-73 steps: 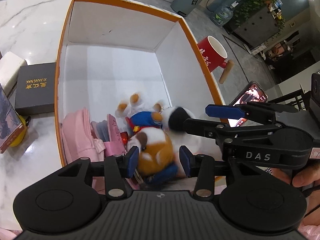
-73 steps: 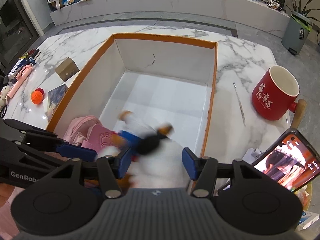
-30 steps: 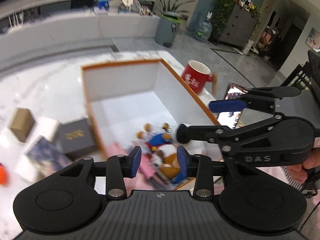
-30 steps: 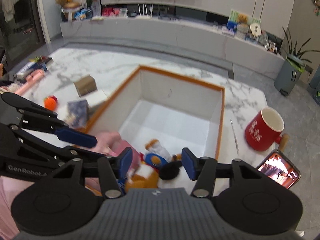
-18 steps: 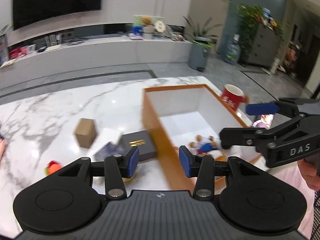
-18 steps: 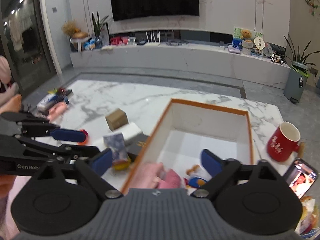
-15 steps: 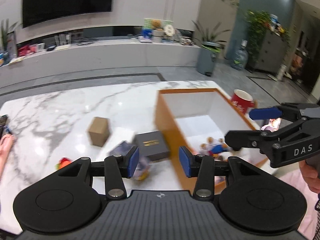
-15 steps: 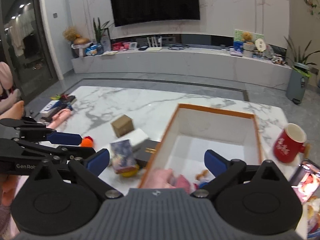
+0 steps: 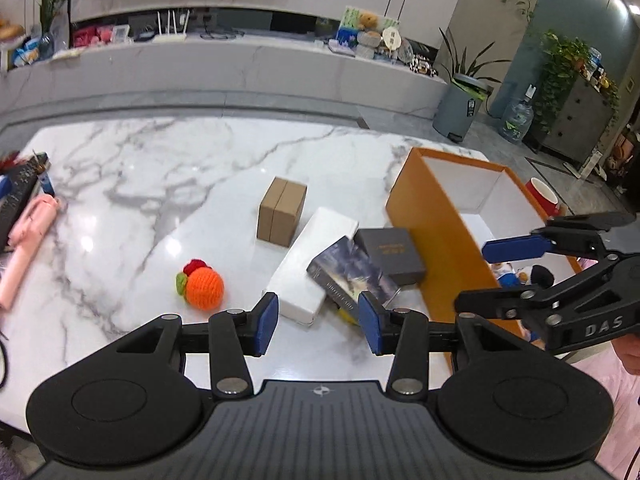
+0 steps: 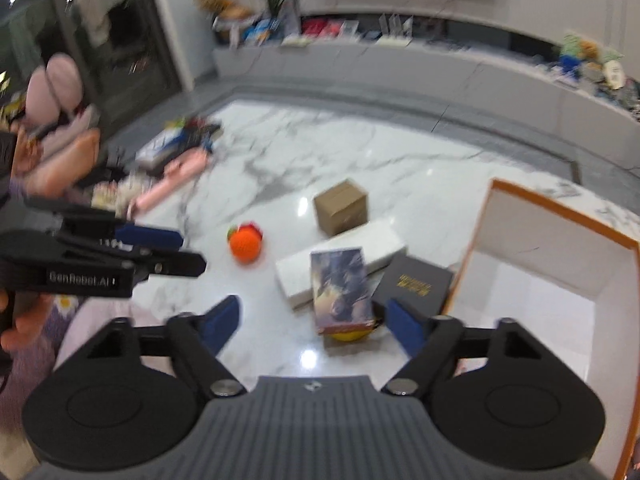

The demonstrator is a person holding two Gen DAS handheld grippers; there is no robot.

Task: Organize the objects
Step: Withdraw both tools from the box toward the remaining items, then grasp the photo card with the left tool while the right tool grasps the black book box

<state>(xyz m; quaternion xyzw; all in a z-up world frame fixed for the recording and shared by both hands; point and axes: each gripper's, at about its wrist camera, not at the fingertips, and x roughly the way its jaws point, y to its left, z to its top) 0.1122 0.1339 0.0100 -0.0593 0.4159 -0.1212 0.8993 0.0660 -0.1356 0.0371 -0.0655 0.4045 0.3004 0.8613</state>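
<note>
Loose items lie on the marble table [image 9: 160,184]: an orange knitted ball [image 9: 202,286], a brown cardboard box [image 9: 282,212], a long white box [image 9: 314,260], a dark box with gold lettering [image 9: 390,250] and a book [image 9: 352,274] propped on a yellow object [image 10: 350,334]. My left gripper [image 9: 318,320] is open and empty, hovering before the white box. My right gripper [image 10: 314,320] is open with its jaws closing; nothing lies between them, and the book [image 10: 340,284] sits just beyond. A plush toy [image 9: 516,274] lies in the orange-walled box [image 9: 436,232].
A red mug [image 9: 542,198] stands beyond the orange-walled box. Pink items [image 9: 24,236] and dark clutter [image 10: 188,136] crowd the table's far left edge. Each gripper shows in the other's view: the right gripper [image 9: 474,276], the left gripper [image 10: 192,250].
Both grippers pulled back from the plush toy in the box and swung left over the loose items. The right jaws spread wide, then narrowed somewhat.
</note>
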